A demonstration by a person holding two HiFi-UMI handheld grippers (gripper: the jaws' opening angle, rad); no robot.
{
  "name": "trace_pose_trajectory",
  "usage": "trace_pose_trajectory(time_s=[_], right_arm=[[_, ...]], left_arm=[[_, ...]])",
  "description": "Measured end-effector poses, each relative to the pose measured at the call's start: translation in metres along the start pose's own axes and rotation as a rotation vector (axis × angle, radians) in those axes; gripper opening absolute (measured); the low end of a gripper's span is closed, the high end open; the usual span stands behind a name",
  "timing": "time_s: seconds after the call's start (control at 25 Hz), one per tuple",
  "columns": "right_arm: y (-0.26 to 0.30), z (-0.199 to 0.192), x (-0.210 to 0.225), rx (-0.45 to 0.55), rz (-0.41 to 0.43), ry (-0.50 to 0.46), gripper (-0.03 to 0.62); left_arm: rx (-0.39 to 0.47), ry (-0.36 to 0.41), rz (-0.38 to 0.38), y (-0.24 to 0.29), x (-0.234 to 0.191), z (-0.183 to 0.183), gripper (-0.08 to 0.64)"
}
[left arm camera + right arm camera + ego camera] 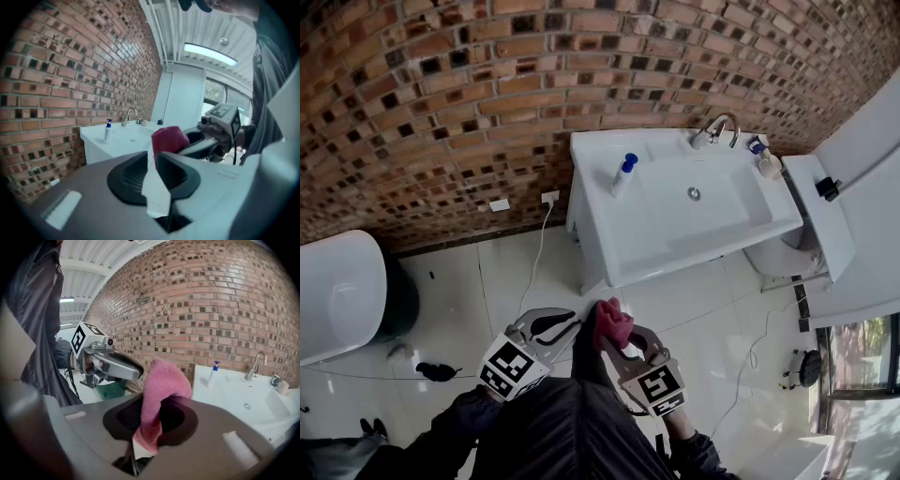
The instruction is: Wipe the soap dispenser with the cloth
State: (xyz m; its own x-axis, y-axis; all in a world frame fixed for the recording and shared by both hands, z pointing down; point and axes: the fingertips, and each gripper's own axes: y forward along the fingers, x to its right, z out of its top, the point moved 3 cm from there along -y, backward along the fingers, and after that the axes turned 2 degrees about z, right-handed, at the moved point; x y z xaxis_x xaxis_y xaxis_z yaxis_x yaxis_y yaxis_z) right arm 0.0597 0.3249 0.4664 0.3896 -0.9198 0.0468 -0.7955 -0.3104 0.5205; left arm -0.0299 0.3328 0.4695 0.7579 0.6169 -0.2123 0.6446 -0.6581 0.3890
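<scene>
While the right tool (617, 332) clamps the pink cloth (613, 320) between its jaws, the left tool (570, 325) sits closed and empty just beside it. Well apart from both, the soap dispenser (623, 174) stands upright on the left rim of the white sink (614, 251), near the brick wall (487, 94).

the soap dispenser (623, 174) is a slim white bottle with a blue pump head. it stands upright on the left rim of the white sink (675, 248), well apart from the cloth. the cloth (612, 324) is pinkish-red terry, bunched into a soft lump. it is pinched between the jaws of the right tool (622, 342), above the floor, its top fold flopping over.
</scene>
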Motion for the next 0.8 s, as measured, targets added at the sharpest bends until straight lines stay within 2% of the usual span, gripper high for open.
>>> trace_pose_trajectory(time_s=[0.28, 0.44, 0.64, 0.8], right_arm=[[0.040, 0.033, 0.165, -0.035, 0.034, -0.026, 0.069], [0.063, 0.052, 0.243, -0.095, 0.032, -0.093, 0.069], [0.103, 0.080, 0.316, -0.212, 0.031, -0.221, 0.069], [0.145, 0.109, 0.350, -0.300, 0.027, -0.347, 0.069]], left_arm=[[-0.002, -0.028, 0.052, 0.122, -0.085, 0.075, 0.057], [0.002, -0.061, 0.099, 0.170, -0.121, 0.104, 0.060], [-0.030, -0.083, 0.100, 0.198, -0.155, 0.114, 0.060], [-0.029, -0.131, 0.101, 0.208, -0.194, 0.115, 0.061]])
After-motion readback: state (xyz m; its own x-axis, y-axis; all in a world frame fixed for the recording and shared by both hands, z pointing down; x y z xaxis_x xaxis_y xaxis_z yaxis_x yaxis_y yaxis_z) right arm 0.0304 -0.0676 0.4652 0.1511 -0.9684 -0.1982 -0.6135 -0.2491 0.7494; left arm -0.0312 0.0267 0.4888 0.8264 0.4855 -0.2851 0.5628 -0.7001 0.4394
